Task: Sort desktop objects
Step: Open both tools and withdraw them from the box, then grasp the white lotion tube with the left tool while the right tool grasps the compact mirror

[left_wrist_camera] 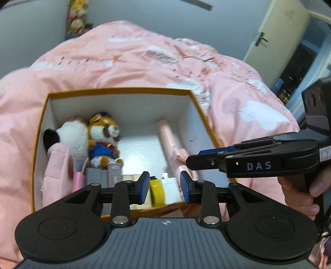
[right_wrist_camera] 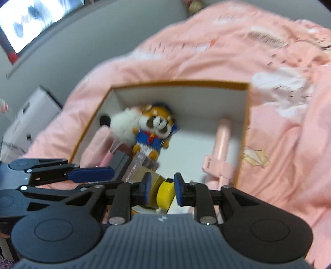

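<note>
An orange-rimmed white box [left_wrist_camera: 115, 90] [right_wrist_camera: 186, 83] sits on a pink quilt. Inside lie an orange dog plush in a blue outfit [left_wrist_camera: 103, 140] [right_wrist_camera: 154, 132], a white fluffy plush [left_wrist_camera: 72, 136] [right_wrist_camera: 124, 126], a pink tube-shaped thing [left_wrist_camera: 167, 140] [right_wrist_camera: 222, 140], a yellow roll [left_wrist_camera: 157, 191] [right_wrist_camera: 165, 195], a small white box [left_wrist_camera: 170, 190] and a grey case [left_wrist_camera: 95, 175]. My left gripper [left_wrist_camera: 164, 186] [right_wrist_camera: 111, 175] hovers open over the box's near end. My right gripper [right_wrist_camera: 162, 190] [left_wrist_camera: 190, 161] hangs open beside it; the yellow roll lies in the box below its fingers, not gripped.
The pink quilt [left_wrist_camera: 144, 58] spreads around the box on all sides. A door [left_wrist_camera: 269, 41] stands ajar at the right. A white carton [right_wrist_camera: 31, 115] stands off the bed's left side. A person's hand [left_wrist_camera: 300, 196] grips the right gripper's handle. Soft toys [left_wrist_camera: 76, 18] sit against the far wall.
</note>
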A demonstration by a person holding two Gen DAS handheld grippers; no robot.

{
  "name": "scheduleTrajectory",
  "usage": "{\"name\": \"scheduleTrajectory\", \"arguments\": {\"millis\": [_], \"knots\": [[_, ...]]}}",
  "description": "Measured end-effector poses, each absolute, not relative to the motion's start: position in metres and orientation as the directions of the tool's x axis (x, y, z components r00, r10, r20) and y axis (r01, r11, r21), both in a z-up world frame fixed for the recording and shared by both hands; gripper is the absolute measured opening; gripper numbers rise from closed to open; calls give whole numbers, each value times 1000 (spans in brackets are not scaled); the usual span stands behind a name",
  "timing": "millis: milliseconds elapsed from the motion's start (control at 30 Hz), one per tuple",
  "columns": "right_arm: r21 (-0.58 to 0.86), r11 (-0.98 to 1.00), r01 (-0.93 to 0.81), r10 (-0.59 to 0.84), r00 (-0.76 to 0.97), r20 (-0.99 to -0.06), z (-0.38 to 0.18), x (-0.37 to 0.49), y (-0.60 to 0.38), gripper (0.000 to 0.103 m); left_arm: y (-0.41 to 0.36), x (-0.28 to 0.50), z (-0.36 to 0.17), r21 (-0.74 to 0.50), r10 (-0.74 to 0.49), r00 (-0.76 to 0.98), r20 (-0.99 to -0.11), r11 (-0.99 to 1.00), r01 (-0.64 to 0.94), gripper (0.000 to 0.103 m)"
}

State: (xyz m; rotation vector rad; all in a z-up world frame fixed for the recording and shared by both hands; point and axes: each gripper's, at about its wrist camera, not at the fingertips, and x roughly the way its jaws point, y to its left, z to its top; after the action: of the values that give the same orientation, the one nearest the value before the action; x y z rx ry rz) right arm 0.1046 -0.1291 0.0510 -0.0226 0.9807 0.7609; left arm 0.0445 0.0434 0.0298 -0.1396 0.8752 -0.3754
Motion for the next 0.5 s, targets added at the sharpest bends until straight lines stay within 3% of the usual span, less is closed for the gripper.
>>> {"name": "scheduleTrajectory", "arguments": {"millis": [67,167,500], "knots": [[301,768,-565,573,398,-716,52,86,-143,36,37,37,31,-269,-389,577,-718,920,284,36],[294,804,-517,552,463,-694,49,63,-165,37,28,28,27,-281,-404,556,-727,913,297,36],[298,874,-384,458,447,-768,-4,26,-195,37,-4,17,-22,-280,-371,370,-852,919,277,36]]}}
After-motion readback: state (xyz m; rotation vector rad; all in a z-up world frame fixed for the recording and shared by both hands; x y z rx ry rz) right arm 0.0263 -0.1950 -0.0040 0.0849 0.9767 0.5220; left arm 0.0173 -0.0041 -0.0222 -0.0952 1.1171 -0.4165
